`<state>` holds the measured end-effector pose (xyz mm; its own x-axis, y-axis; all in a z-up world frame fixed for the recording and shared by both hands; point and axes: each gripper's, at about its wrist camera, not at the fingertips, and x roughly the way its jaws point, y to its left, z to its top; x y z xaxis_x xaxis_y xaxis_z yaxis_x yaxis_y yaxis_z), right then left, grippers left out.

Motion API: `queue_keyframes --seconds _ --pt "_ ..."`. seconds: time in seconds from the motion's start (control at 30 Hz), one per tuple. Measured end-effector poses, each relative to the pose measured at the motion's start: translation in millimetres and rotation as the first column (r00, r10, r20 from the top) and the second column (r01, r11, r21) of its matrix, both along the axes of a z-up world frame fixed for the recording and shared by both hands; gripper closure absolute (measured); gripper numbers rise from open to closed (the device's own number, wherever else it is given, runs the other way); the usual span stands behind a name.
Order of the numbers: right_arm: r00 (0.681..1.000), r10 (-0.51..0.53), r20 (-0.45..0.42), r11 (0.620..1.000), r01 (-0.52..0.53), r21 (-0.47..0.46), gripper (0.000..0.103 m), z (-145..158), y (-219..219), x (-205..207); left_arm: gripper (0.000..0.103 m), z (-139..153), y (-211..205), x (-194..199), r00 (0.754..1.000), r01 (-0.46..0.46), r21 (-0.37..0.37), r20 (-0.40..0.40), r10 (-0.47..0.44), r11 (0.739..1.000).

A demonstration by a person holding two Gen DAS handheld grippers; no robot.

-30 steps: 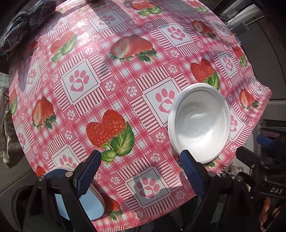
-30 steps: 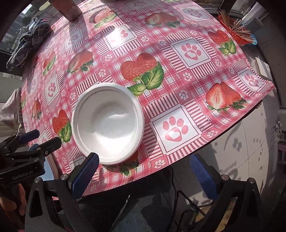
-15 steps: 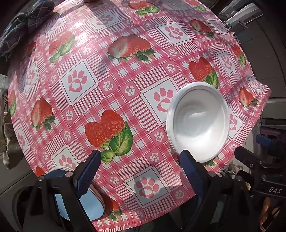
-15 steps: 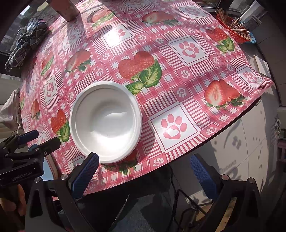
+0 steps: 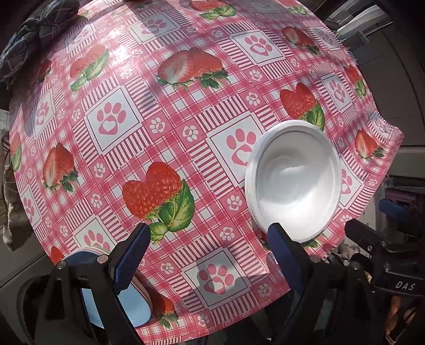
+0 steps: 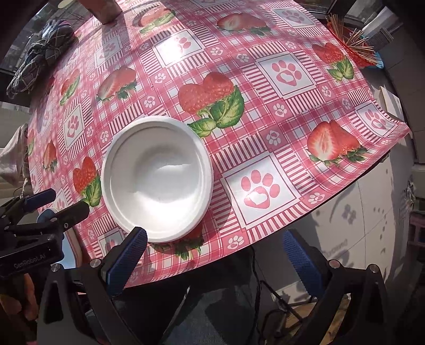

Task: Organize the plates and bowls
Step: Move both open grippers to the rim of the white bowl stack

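Observation:
A white bowl (image 5: 294,180) (image 6: 156,179) sits near the front edge of the table, on the pink strawberry tablecloth (image 5: 170,127) (image 6: 265,111). A light blue bowl (image 5: 132,307) stands at the front left corner, partly hidden behind my left finger. My left gripper (image 5: 209,254) hangs open above the cloth between the two bowls, nothing between its fingers. My right gripper (image 6: 215,254) is open too, over the table's front edge just right of the white bowl, and holds nothing. The left gripper shows at the left of the right wrist view (image 6: 53,204).
A dark checked cloth bundle (image 6: 39,55) lies at the far left of the table. A brown container (image 6: 102,10) stands at the far edge. A red holder of wooden sticks (image 6: 353,45) sits at the far right corner. Past the front edge the floor (image 6: 358,212) drops away.

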<state>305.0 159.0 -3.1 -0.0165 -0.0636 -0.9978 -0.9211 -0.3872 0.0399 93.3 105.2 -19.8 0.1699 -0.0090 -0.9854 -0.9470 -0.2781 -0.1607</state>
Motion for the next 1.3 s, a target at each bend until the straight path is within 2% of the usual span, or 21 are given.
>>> queue_keyframes --seconds 0.53,0.7,0.87,1.13,1.3 --pt "0.999 -0.016 0.029 1.000 0.017 -0.026 0.000 -12.2 5.8 6.9 0.011 -21.4 24.7 29.4 0.999 0.034 -0.037 -0.009 -0.035 0.999" --pt "0.998 0.011 0.057 1.000 -0.010 -0.018 0.000 -17.1 16.0 3.8 0.011 -34.5 35.4 36.1 1.000 0.003 -0.061 -0.022 -0.004 0.998" --pt "0.996 0.048 0.080 0.999 -0.047 -0.011 0.000 -26.2 29.9 -1.2 0.011 -45.5 44.2 39.5 0.998 -0.047 -0.052 -0.047 0.044 0.998" --pt "0.993 0.094 0.069 0.995 -0.092 -0.029 0.000 -46.3 56.1 -15.3 0.011 -70.2 55.9 55.3 0.991 -0.081 -0.032 -0.111 0.077 0.996" --pt "0.988 0.122 0.098 0.992 -0.120 -0.029 0.000 -65.4 69.1 -26.7 0.011 -87.0 55.2 62.8 0.987 -0.127 -0.029 -0.107 0.124 0.991"
